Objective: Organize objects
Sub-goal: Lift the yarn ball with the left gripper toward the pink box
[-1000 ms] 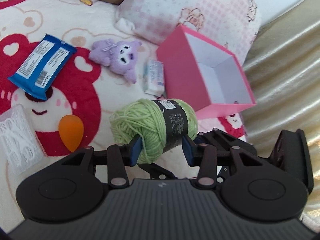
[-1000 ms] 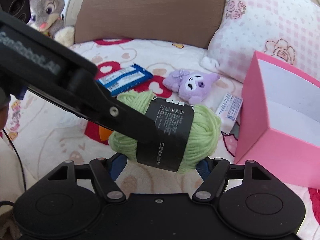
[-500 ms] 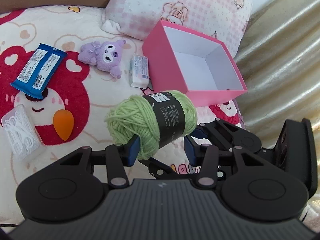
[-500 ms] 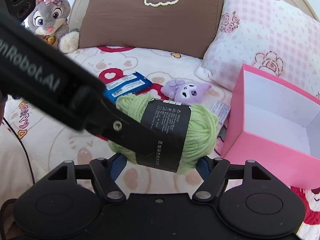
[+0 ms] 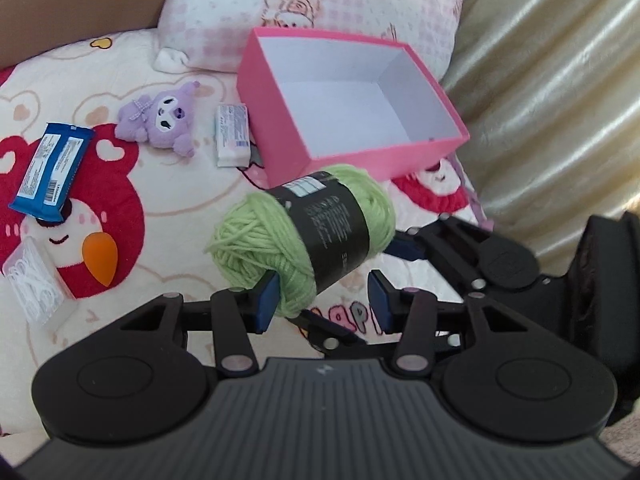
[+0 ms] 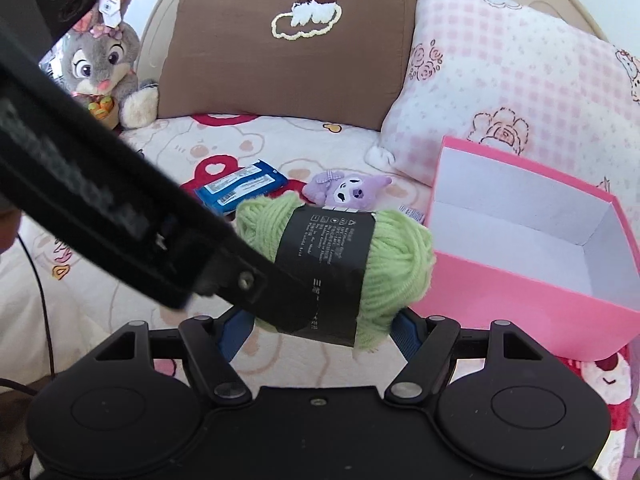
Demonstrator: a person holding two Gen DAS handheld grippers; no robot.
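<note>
A green yarn ball (image 5: 304, 236) with a black label hangs in the air above the bed, in front of the open pink box (image 5: 348, 96). My right gripper (image 6: 320, 326) is shut on the yarn ball (image 6: 360, 256), one pad at each end. My left gripper (image 5: 322, 300) sits across it from the side; its left pad touches the yarn and its right pad stands clear of it. The left gripper's finger crosses the right wrist view as a black bar (image 6: 120, 224). The pink box (image 6: 532, 264) is empty and lies to the right of the yarn.
On the bear-print bed cover lie a blue wipes pack (image 5: 50, 172), a purple plush (image 5: 162, 120), a small white packet (image 5: 233, 135), an orange teardrop sponge (image 5: 100, 264) and a clear box of white picks (image 5: 34, 282). Pillows (image 6: 512, 100) and a grey bunny (image 6: 100, 72) stand behind.
Both grippers have lifted the yarn ball higher and carried it towards the pink box. The left gripper's right pad has come away from the yarn.
</note>
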